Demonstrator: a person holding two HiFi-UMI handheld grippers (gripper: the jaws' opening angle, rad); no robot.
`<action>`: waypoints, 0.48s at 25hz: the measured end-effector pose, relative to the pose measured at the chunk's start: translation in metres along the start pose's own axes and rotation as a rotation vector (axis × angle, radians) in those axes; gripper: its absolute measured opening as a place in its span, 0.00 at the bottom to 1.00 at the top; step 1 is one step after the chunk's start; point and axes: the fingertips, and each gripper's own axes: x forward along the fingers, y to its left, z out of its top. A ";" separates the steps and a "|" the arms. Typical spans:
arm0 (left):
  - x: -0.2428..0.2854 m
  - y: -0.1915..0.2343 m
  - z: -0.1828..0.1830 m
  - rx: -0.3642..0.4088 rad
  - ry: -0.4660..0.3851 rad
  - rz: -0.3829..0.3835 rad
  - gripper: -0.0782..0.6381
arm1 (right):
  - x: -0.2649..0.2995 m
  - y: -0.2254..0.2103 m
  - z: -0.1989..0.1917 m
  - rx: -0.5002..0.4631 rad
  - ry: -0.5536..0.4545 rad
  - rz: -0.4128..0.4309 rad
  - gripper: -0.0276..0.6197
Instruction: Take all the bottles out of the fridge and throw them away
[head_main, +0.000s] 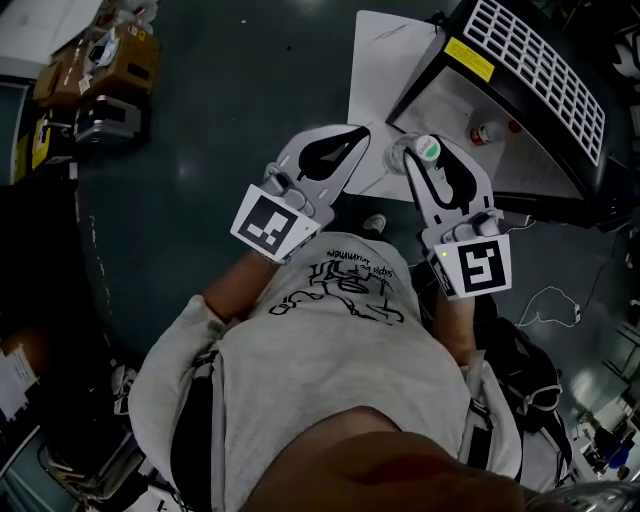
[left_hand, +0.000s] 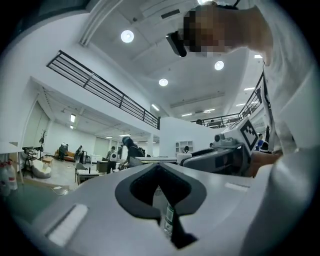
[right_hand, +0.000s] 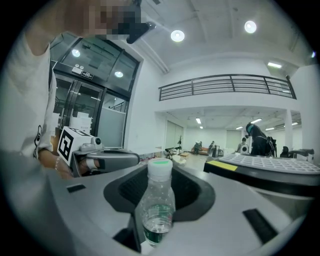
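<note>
the right claw (head_main: 428, 153) is clamped on a bottle with a white cap (right_hand: 157, 202) and holds it upright just in front of the fridge (head_main: 530, 60). the left claw (head_main: 340, 145) is beside it, a bit further from the fridge. it looks closed on a thin bottle (left_hand: 168, 219) with a green label, though only a bit of that bottle shows, deep between the jaws. so two bottles look to be out of the fridge, but neither is thrown away yet, and no bin shows in any picture. a red-cap bottle (head_main: 487, 131) sits down by the fridge, under its white grille, so i think there is more to fetch after these two. the fridge's black edge is close to the right claw, and a white cord (head_main: 556, 300) lies on the floor (head_main: 220, 120) near the fridge, so that side is tight. away from the fridge the dark floor is wide, with some boxes (head_main: 105, 65) well apart.
</note>
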 end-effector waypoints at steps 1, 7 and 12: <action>-0.003 0.004 0.001 0.002 -0.003 0.003 0.12 | 0.004 0.003 0.001 0.007 0.000 0.002 0.27; -0.027 0.028 0.005 0.006 0.000 0.033 0.12 | 0.030 0.024 0.010 -0.013 -0.010 0.033 0.27; -0.051 0.050 0.006 0.006 -0.002 0.057 0.12 | 0.053 0.045 0.015 -0.016 -0.012 0.059 0.27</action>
